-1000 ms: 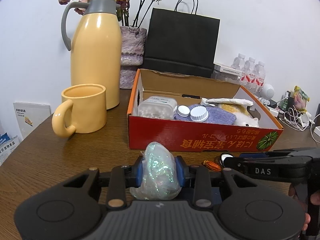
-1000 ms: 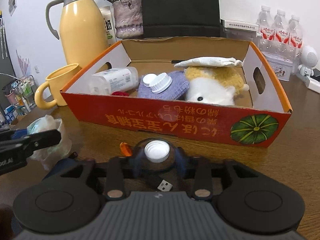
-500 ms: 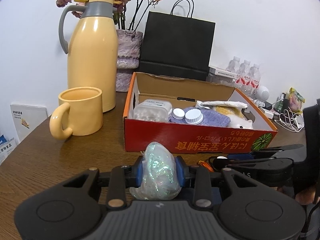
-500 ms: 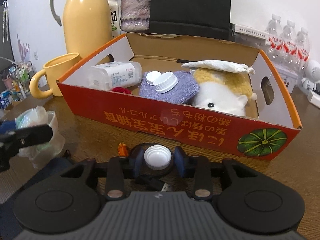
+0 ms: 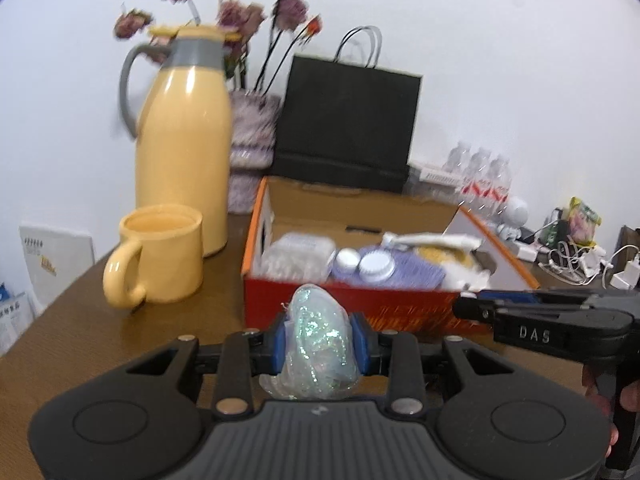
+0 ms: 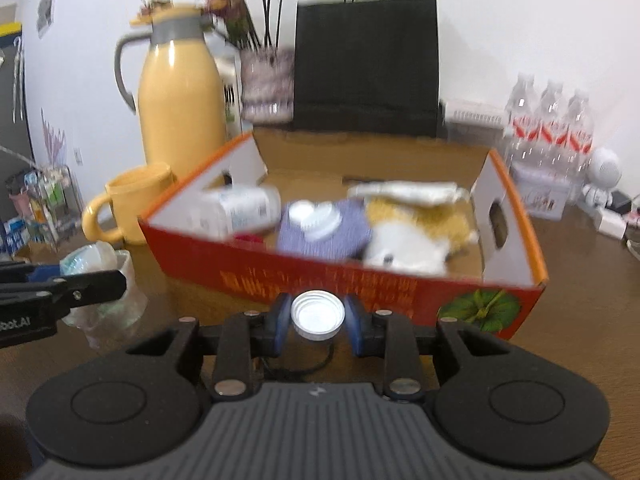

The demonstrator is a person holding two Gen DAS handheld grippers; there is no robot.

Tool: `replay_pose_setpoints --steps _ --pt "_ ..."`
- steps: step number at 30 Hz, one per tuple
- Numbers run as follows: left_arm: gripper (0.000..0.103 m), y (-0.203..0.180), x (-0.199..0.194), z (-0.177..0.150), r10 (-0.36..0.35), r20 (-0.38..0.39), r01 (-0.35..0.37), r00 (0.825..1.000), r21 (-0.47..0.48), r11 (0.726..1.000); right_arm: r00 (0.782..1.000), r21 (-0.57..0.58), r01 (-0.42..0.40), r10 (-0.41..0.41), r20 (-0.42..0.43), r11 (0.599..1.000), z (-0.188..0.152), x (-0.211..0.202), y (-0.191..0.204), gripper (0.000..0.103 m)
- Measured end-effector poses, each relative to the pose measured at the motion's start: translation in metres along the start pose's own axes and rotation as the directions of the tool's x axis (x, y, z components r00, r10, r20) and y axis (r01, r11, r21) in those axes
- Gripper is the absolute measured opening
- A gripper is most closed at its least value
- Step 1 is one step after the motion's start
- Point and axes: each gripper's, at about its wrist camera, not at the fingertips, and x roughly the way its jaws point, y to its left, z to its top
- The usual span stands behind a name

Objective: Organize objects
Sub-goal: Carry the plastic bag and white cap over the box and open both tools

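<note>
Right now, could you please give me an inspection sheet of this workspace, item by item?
Surface: brown wooden table, in use.
Job's things: red cardboard box holds a clear container, a purple knit piece with white caps and a plush toy; iridescent plastic bag and white bottle cap are outside it, in the grippers.
Clutter: yellow mug, yellow thermos, vase of dried flowers, black paper bag, water bottles.
Grippers: left gripper shut on the bag; right gripper has just closed on the cap.
Cables: white chargers and cords at the far right; a dark cable under the right gripper.
Surroundings: white wall, booklets at left.
</note>
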Motion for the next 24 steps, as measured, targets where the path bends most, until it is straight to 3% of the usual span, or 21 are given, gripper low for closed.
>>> replay_pose_setpoints --steps 6,10,16,24 --pt "0.031 -0.027 0.009 0.042 -0.023 0.057 0.019 0.998 0.069 0.997 0.991 -0.034 0.039 -0.034 0.133 0.999 0.036 -0.014 -0.002 0.03" --pt "0.031 -0.042 0.03 0.066 -0.026 0.105 0.018 0.994 0.07 0.997 0.983 -0.035 0.069 -0.062 0.174 0.997 0.054 -0.002 -0.01 0.03" --pt "0.031 -0.047 0.073 0.091 -0.023 0.119 0.021 0.993 0.017 1.0 0.984 -0.008 0.073 -0.071 0.164 0.997 0.065 0.022 -0.031 0.03" --pt "0.031 -0.046 0.121 0.107 -0.009 0.097 0.006 0.995 0.034 0.999 0.989 0.013 0.076 -0.077 0.123 0.997 0.076 0.061 -0.053 0.03"
